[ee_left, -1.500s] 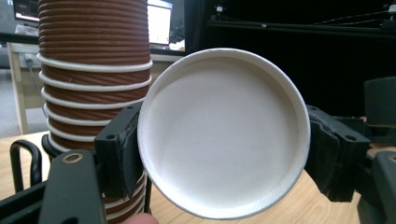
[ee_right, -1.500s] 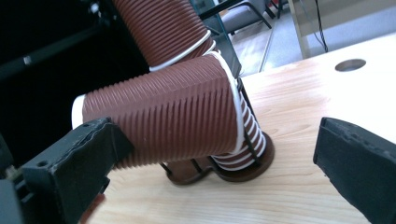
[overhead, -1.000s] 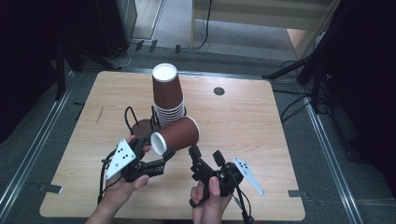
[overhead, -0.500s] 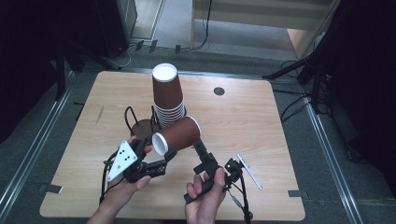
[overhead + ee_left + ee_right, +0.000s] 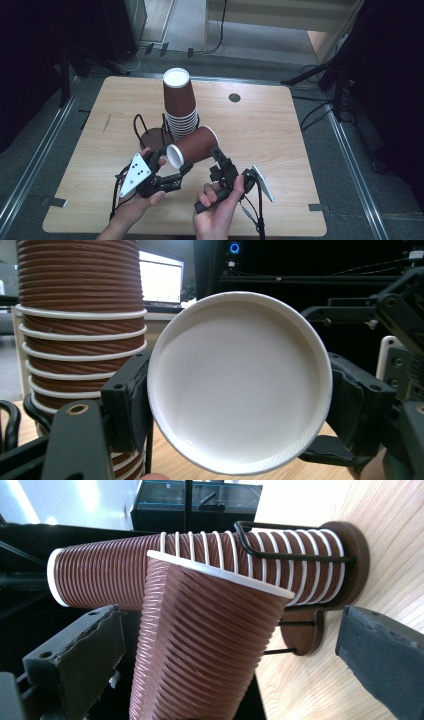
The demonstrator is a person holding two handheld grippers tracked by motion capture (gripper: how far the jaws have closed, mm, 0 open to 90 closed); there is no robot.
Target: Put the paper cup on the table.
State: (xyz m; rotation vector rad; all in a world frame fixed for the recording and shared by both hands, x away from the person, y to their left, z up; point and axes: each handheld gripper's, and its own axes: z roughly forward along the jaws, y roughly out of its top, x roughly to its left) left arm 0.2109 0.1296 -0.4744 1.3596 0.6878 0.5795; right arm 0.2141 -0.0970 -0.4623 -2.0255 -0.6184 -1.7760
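The single brown ribbed paper cup with a white rim (image 5: 192,146) is held off the table on its side, base toward the person, mouth away toward the stack; this attitude suits handing it between tools. The left gripper (image 5: 182,170) grips it at the base end; in the left gripper view the white base disc (image 5: 239,382) sits between the two black pads, both pressed to its edge, so the jaws are narrow and clamped on the cup. The right gripper (image 5: 216,151) approaches the cup's wall; in the right gripper view its jaws stand wide on either side of the ribbed wall (image 5: 200,650), neither pad touching. Judged from this, a transfer or a joint grip is in preparation.

Just behind stands the inverted stack of brown ribbed paper cups (image 5: 179,102), retained by a black wire holder on a dark round base (image 5: 150,135). The support is a light wooden table (image 5: 280,150) with a small dark round hole (image 5: 234,97); around it lie grey flooring, floor rails, cables and dark stands.
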